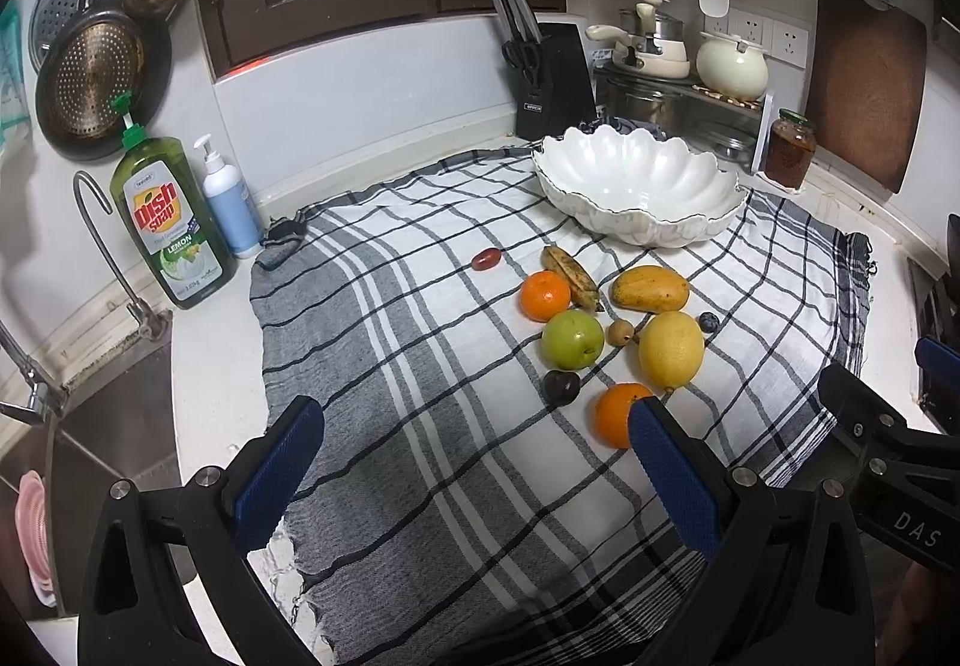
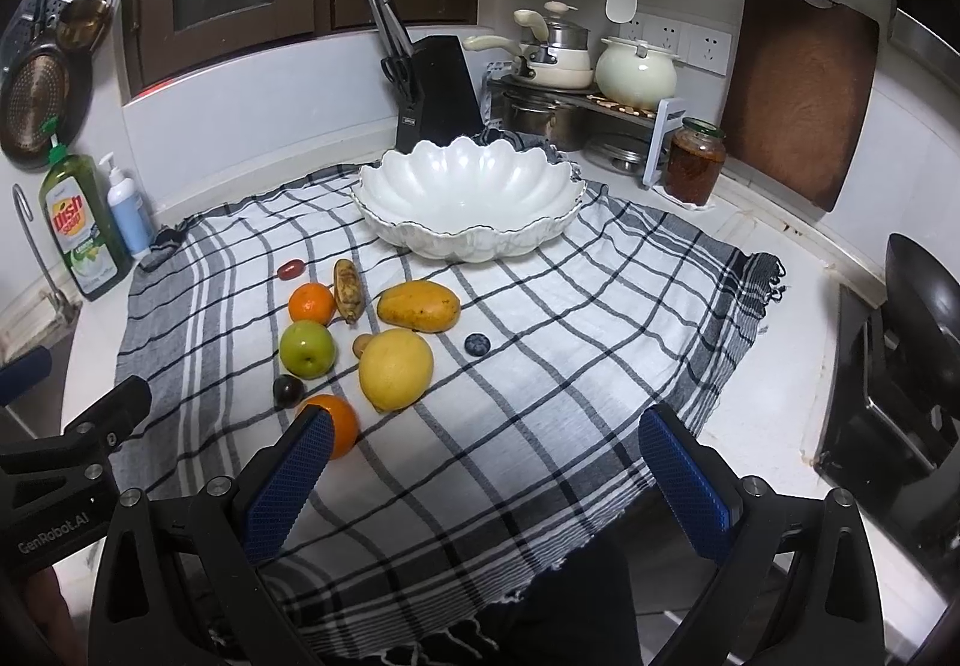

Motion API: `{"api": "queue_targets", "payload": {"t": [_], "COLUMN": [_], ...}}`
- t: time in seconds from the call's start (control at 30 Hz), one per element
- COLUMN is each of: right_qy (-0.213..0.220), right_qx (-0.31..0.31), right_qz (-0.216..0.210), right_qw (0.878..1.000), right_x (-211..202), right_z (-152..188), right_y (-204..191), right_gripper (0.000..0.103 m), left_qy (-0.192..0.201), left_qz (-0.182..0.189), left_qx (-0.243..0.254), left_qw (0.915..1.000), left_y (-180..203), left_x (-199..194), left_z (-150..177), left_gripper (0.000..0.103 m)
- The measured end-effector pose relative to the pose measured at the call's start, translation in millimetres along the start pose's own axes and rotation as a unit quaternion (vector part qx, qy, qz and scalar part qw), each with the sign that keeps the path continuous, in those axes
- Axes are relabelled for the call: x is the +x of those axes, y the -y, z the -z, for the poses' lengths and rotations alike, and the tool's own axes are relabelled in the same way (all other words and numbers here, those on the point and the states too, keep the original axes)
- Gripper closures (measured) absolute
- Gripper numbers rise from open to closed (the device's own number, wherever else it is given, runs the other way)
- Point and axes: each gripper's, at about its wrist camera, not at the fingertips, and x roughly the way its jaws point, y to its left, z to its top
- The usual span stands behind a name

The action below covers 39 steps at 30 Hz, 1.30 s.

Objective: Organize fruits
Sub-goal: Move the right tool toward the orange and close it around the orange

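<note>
I held my left gripper [image 1: 474, 462] and right gripper [image 2: 486, 471] above the near edge of the checked cloth [image 1: 420, 426], both spread wide with nothing between their blue pads. The fruits lay clustered mid-cloth: lemon [image 2: 396, 369], green apple [image 2: 306, 347], mango [image 2: 419, 305], banana [image 2: 347, 290], two oranges, a dark plum [image 2: 287, 390], a blueberry [image 2: 477, 344] and a red grape [image 2: 291, 269]. The near orange [image 1: 615, 414] sat partly behind my left gripper's inner finger. The white scalloped bowl [image 2: 468, 174] stood empty beyond them. A knife block [image 2: 435, 90], jar [image 2: 695, 161] and dish soap bottle [image 1: 171, 222] ringed the cloth.
</note>
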Motion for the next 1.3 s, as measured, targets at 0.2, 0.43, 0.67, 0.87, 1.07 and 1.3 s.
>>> {"api": "queue_targets", "payload": {"t": [0.2, 0.43, 0.67, 0.87, 1.07, 1.3], "right_qy": [-0.001, -0.007, -0.017, -0.032, -0.058, -0.095], "right_qx": [0.0, -0.001, -0.016, -0.042, -0.058, -0.079], "right_qz": [0.001, -0.006, -0.028, -0.051, -0.075, -0.1], "right_qw": [1.0, 1.0, 0.999, 0.997, 0.994, 0.987], "right_x": [-1, 8, 23, 44, 72, 100], "right_z": [-3, 4, 5, 8, 10, 17], "right_y": [-1, -4, -20, -46, -68, -91], "right_gripper": [0.0, 0.0, 0.0, 0.001, 0.012, 0.022], "left_qy": [0.0, -0.002, -0.009, -0.022, -0.037, -0.051], "left_qz": [0.0, -0.004, -0.019, -0.027, -0.039, -0.043], "left_qx": [0.0, -0.001, -0.009, -0.024, -0.035, -0.048], "left_qw": [1.0, 1.0, 0.9997, 0.9991, 0.9979, 0.9966], "left_y": [0, -11, -21, -37, -49, -61], "left_x": [0, 3, 19, 38, 59, 78], "left_z": [0, 5, 9, 14, 18, 25], "left_gripper": [0.0, 0.0, 0.0, 0.0, 0.0, 0.0]}}
